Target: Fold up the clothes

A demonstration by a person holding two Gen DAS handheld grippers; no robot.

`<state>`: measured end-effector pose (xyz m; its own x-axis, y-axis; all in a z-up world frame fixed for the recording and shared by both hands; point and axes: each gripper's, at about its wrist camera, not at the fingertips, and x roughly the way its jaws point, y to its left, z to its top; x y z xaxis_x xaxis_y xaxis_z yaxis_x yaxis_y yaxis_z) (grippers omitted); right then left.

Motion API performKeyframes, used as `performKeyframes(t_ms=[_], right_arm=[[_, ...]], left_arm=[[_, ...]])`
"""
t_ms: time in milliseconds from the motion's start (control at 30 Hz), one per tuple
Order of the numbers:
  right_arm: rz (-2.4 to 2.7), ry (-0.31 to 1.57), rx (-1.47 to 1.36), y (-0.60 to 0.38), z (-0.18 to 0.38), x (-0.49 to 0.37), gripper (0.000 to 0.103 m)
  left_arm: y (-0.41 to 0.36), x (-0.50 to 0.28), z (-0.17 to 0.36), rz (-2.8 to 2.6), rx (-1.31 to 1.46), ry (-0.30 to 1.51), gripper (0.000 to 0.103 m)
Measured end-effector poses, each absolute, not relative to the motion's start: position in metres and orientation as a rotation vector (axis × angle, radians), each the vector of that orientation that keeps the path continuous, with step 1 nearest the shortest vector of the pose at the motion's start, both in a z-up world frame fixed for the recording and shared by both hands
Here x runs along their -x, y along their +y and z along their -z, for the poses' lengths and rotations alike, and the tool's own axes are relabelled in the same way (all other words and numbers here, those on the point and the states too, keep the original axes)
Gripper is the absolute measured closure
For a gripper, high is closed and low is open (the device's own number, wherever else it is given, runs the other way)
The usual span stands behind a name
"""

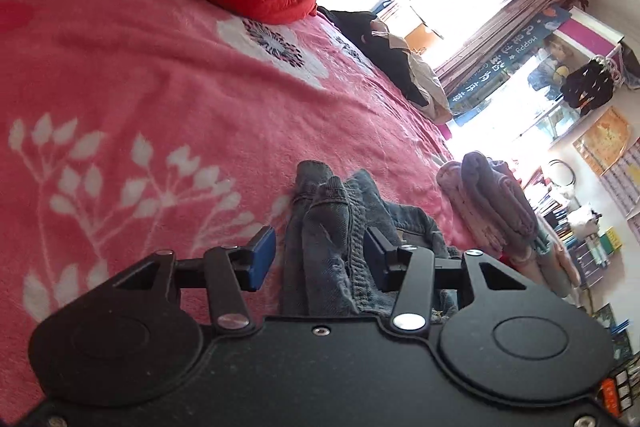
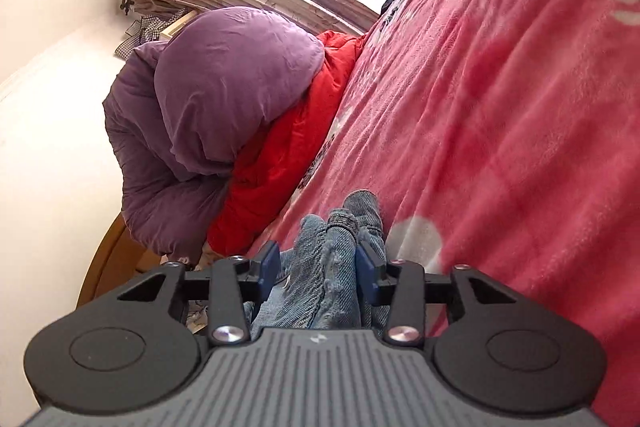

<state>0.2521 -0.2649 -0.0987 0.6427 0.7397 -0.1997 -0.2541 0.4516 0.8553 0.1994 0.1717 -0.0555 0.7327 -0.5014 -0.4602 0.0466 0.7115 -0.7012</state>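
The left gripper stands partly open with a bunched fold of the jeans between its jaws. A gap shows at the left pad; the right pad lies against or just beside the denim, so nothing is clamped there. The jeans lie crumpled on the pink blanket, near its edge, with a folded stack just beyond them.

The right gripper is also partly open around another ridge of denim. Its pads sit close on both sides, and I cannot quite tell whether they press; it looks loose.

The risk, as I judge it: closing on these thick rolls would catch several layers at once, so the lift drags a lump instead of a hem. If one side bites and the other slips, the jeans twist, or slide off the bed edge near the purple quilt.
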Motion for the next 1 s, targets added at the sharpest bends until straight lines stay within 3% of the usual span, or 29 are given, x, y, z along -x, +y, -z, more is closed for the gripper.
performKeyframes(t_ms=[33,100,200,333,500,533,633,833,1000], right_arm=[[-0.670,0.625,-0.901,-0.262,0.101,-0.253,0.062],[-0.679,0.641,-0.894,-0.258,0.106,-0.254,0.071],[-0.702,0.640,-0.895,-0.257,0.107,-0.255,0.089],[-0.750,0.536,-0.920,-0.262,0.094,-0.252,0.093],[-0.644,0.638,-0.810,-0.251,0.106,-0.265,0.086],[-0.645,0.630,-0.807,-0.250,0.105,-0.265,0.086],[-0.628,0.596,-0.798,-0.253,0.096,-0.259,0.072],[-0.603,0.603,-0.801,-0.251,0.101,-0.259,0.072],[-0.603,0.616,-0.805,-0.249,0.105,-0.260,0.072]], left_arm=[[0.169,-0.201,0.057,0.340,0.725,0.697,0.068],[0.162,-0.202,0.059,0.342,0.704,0.705,0.091],[0.155,-0.196,0.042,0.311,0.627,0.622,0.098],[0.143,-0.199,0.028,0.263,0.468,0.576,0.098],[0.164,-0.204,0.037,0.188,0.529,0.585,0.077],[0.173,-0.204,0.038,0.179,0.575,0.575,0.077],[0.191,-0.212,0.045,0.175,0.674,0.582,0.077],[0.190,-0.226,0.068,0.258,0.814,0.652,0.077],[0.194,-0.225,0.064,0.321,0.887,0.604,0.077]])
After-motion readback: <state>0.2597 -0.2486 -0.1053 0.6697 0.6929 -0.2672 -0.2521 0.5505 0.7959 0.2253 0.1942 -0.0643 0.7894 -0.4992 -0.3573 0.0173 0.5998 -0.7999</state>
